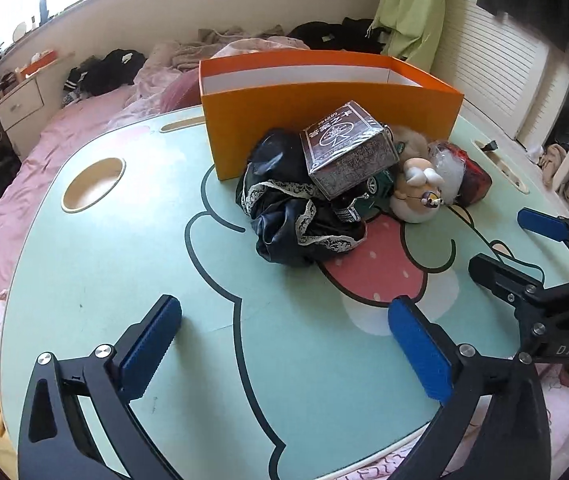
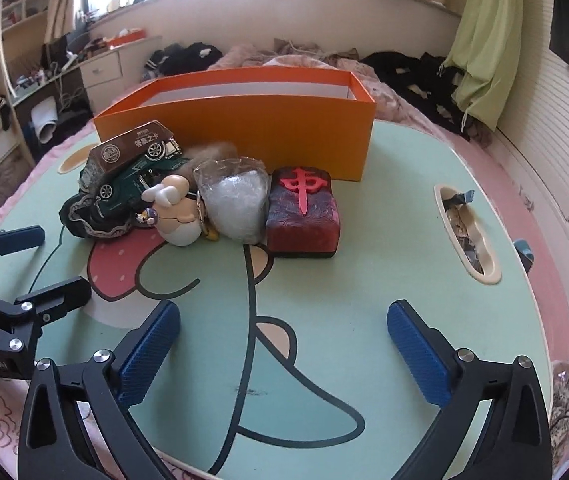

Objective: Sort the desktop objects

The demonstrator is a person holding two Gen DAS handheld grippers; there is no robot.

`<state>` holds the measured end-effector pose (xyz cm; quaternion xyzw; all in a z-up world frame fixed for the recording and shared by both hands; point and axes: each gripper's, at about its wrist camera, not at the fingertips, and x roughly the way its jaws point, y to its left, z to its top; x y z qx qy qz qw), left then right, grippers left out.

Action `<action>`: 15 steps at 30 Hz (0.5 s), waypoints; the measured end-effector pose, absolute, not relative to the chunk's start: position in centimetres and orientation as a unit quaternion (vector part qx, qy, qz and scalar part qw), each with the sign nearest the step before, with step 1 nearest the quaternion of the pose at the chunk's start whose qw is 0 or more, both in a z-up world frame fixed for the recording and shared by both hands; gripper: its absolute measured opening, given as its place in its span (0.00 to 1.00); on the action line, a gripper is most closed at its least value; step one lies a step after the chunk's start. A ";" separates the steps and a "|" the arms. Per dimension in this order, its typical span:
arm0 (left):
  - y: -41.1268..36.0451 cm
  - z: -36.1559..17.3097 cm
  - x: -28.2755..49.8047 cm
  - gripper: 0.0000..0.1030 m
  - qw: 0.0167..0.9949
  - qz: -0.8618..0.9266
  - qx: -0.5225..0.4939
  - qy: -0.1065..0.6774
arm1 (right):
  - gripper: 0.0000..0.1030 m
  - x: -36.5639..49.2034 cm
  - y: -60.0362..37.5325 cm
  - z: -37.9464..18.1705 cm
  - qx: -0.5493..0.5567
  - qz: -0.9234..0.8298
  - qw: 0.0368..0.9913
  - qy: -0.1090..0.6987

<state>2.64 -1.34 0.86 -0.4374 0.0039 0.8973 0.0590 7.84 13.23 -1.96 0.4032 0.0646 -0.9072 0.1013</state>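
Left hand-held gripper [image 1: 284, 344]: we see its two blue-padded fingers spread wide at the bottom of the left wrist view, holding nothing, above bare surface.
Right hand-held gripper [image 2: 284, 350]: we see its fingers likewise spread wide at the bottom of the right wrist view, with nothing between them. It also shows at the right edge of the left wrist view.
Surface [image 1: 104, 272]: we note a mint-green top with a cartoon print and a round cut-out at the centre left of the left wrist view.
Orange box [image 1: 324, 108]: it stands open-topped at the upper centre of both views, behind the pile. We cannot see its floor.
Pile: we find the loose objects clustered in mid-frame, just in front of the orange box.
Black lace-trimmed cloth [image 1: 288, 220]: crumpled at the left of the pile.
Brown printed box [image 1: 348, 152]: it rests tilted on top of the cloth and the toy car.
Green toy car [image 2: 128, 184]: it lies under the brown printed box.
Cartoon figurine [image 2: 176, 216]: it lies on its side at the front of the pile.
Clear plastic bag [image 2: 236, 200]: it sits between the figurine and the mahjong block, touching both.
Red mahjong-tile block [image 2: 304, 216]: it lies at the right end of the pile, near the orange box.
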 end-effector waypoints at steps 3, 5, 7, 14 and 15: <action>-1.3 0.9 2.6 1.00 0.059 0.897 -0.437 0.004 | 1.00 7.9 13.1 -1.9 0.403 -0.907 0.101 0.065; -1.3 0.9 2.6 1.00 0.059 0.897 -0.437 0.004 | 1.00 7.8 13.1 -1.9 0.402 -0.908 0.101 0.066; -1.3 0.8 2.6 1.00 0.059 0.897 -0.437 0.004 | 1.00 7.9 13.0 -1.8 0.400 -0.908 0.103 0.067; -1.3 0.8 2.6 1.00 0.059 0.897 -0.437 0.004 | 1.00 8.0 13.1 -1.8 0.397 -0.909 0.106 0.068; -1.3 0.8 2.6 1.00 0.059 0.897 -0.437 0.004 | 1.00 8.0 13.1 -1.9 0.397 -0.909 0.106 0.068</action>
